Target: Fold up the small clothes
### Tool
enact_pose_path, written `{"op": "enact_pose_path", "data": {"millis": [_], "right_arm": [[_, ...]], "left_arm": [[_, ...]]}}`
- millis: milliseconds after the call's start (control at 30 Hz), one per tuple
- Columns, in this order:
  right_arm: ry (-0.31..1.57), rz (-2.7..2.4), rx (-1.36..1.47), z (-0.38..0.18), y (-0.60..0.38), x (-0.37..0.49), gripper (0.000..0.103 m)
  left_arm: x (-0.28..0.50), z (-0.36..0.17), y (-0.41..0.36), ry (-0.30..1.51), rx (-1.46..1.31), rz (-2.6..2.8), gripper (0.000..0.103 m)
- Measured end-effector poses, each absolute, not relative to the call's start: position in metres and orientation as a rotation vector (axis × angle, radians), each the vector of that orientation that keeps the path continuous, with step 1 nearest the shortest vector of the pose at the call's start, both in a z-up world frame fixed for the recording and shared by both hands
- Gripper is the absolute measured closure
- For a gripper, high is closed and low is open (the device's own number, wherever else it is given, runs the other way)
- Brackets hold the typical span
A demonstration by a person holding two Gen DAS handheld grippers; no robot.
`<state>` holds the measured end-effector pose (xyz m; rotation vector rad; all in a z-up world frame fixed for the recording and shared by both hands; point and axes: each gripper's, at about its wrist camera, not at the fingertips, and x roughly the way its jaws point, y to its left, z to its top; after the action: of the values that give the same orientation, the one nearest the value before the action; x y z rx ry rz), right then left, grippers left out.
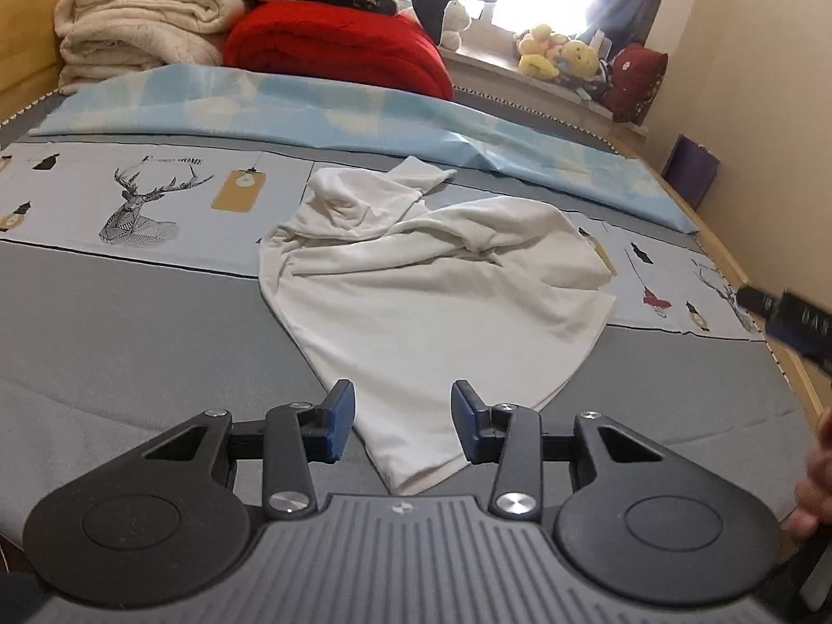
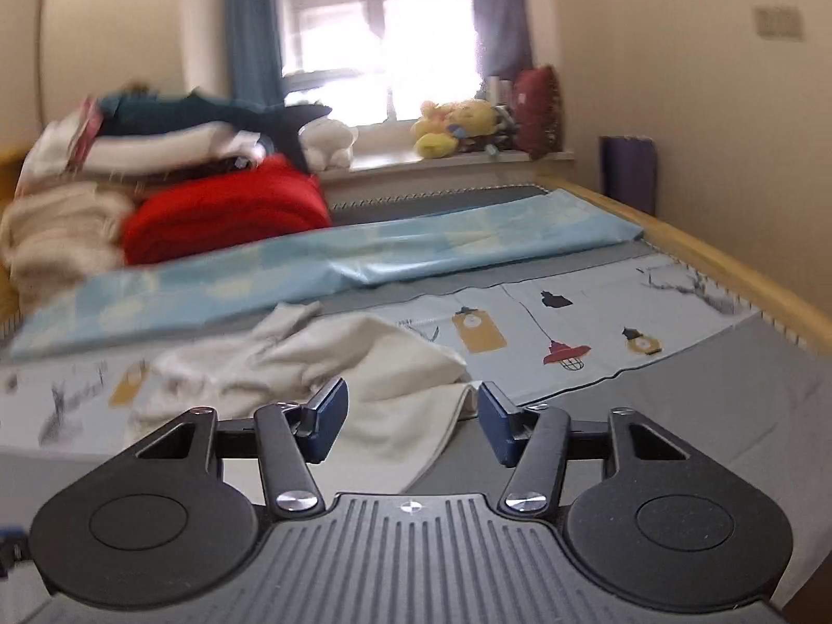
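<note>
A crumpled white garment [image 1: 426, 286] lies on the grey, printed bed cover [image 1: 130, 322], a sleeve bunched at its far side. My left gripper [image 1: 403, 395] hovers open over the garment's near corner; its blue pads [image 1: 340, 416] stand apart and do not press the cloth. In the right wrist view the same garment [image 2: 312, 359] lies ahead and to the left. My right gripper [image 2: 412, 395] is open, and the garment's right edge shows in the gap between its pads. A blurred dark tool tip [image 1: 780, 312] and a hand [image 1: 816, 473] show at the right edge of the left wrist view.
Folded cream blankets [image 1: 145, 26] and a red blanket [image 1: 338, 47] are stacked at the bed's far left. A folded light-blue sheet [image 1: 312, 109] runs across the bed behind the garment. Plush toys [image 1: 561, 54] sit on the windowsill. A wooden bed rail [image 2: 728, 265] borders the right side.
</note>
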<state>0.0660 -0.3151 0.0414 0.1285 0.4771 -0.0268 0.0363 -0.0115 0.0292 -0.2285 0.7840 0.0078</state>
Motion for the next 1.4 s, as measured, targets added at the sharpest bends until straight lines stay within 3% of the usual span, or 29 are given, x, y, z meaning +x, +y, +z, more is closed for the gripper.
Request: {"op": "enact_pose_path", "data": {"millis": [100,200,333,533,567,633,667,700,1067,1400], "right_arm": [[0.504,-0.031,0.185,0.033,-0.321,0.069,0.046],[0.516,-0.013,0.246,0.028,-0.323,0.073,0.045],[0.515,0.002,0.206,0.031,-0.320,0.075,0.045],[0.510,0.006,0.143,0.034,-0.320,0.079,0.044],[0.510,-0.006,0.144,0.034,-0.321,0.080,0.044],[0.515,-0.031,0.161,0.033,-0.324,0.083,0.044],[0.516,-0.045,0.172,0.034,-0.325,0.084,0.044],[0.516,-0.058,0.178,0.033,-0.327,0.084,0.044],[0.520,-0.088,0.216,0.034,-0.325,0.078,0.042],[0.535,-0.040,0.141,0.034,-0.307,0.074,0.042]], "left_arm": [[0.064,0.025,-0.011,0.831,-0.206,0.005,0.054],[0.100,-0.001,-0.014,0.933,-0.126,0.019,0.042],[0.135,-0.052,-0.013,1.085,-0.071,0.034,0.041],[0.149,-0.093,0.006,1.210,-0.321,0.041,0.041],[0.150,-0.095,0.004,1.220,-0.321,0.024,0.043],[0.150,-0.098,0.003,1.240,-0.308,0.008,0.062],[0.150,-0.100,0.005,1.256,-0.302,0.006,0.086],[0.151,-0.102,0.007,1.266,-0.293,0.006,0.100],[0.114,-0.059,0.036,1.163,-0.103,-0.083,0.101],[0.058,-0.076,0.124,1.303,0.290,0.011,0.103]]}}
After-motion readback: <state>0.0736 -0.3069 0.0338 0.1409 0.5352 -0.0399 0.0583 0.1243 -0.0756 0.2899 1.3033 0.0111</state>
